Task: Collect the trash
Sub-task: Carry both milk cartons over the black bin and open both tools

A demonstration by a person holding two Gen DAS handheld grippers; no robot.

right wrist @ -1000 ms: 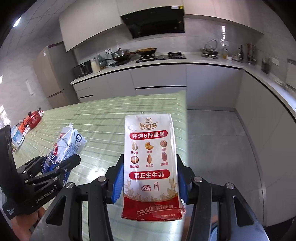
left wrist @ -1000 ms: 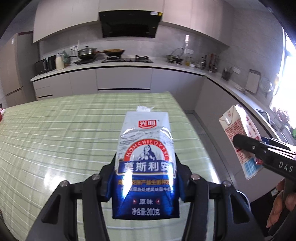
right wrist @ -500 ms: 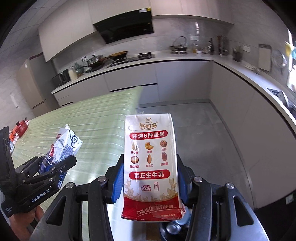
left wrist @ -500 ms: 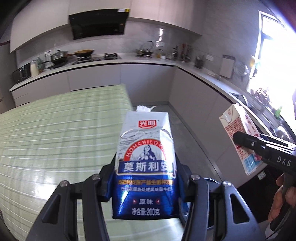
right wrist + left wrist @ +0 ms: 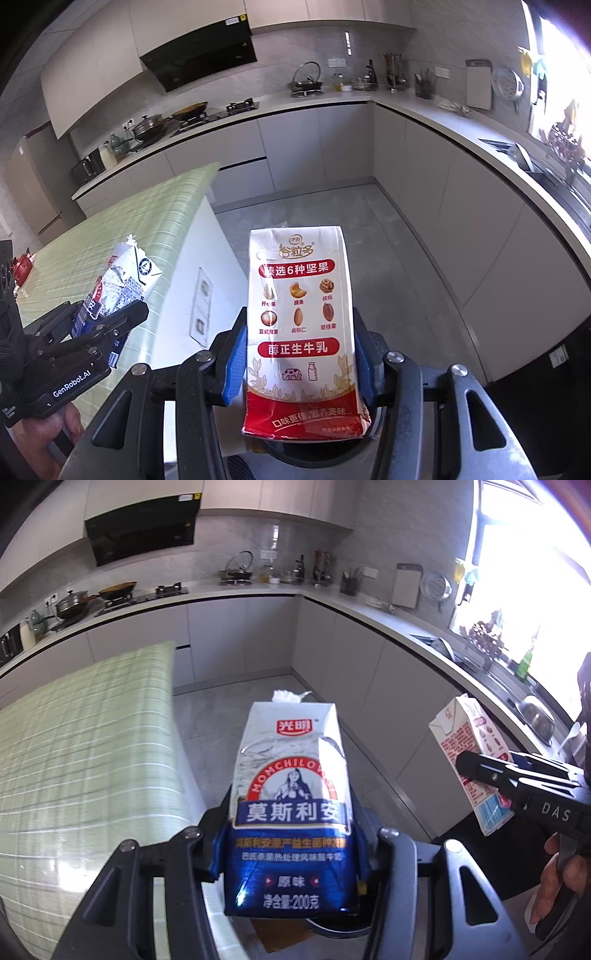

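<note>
left gripper (image 5: 291, 843) jaws pinching a blue and silver carton (image 5: 291, 805), upright, right of the green checked surface (image 5: 81, 746); right gripper (image 5: 299, 363) jaws pinching a red and white carton (image 5: 301, 325), over grey floor (image 5: 388, 258); dark bin rim (image 5: 317, 456) just below

Red-and-white carton (image 5: 301, 321) in right tool (image 5: 299, 365), perhaps above bin.

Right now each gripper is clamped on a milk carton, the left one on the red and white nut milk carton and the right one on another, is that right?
Not quite. The left gripper is clamped on the blue and silver yogurt milk carton, as the left wrist view shows. The red and white nut milk carton sits in the right gripper. Both are indeed gripped.
</note>
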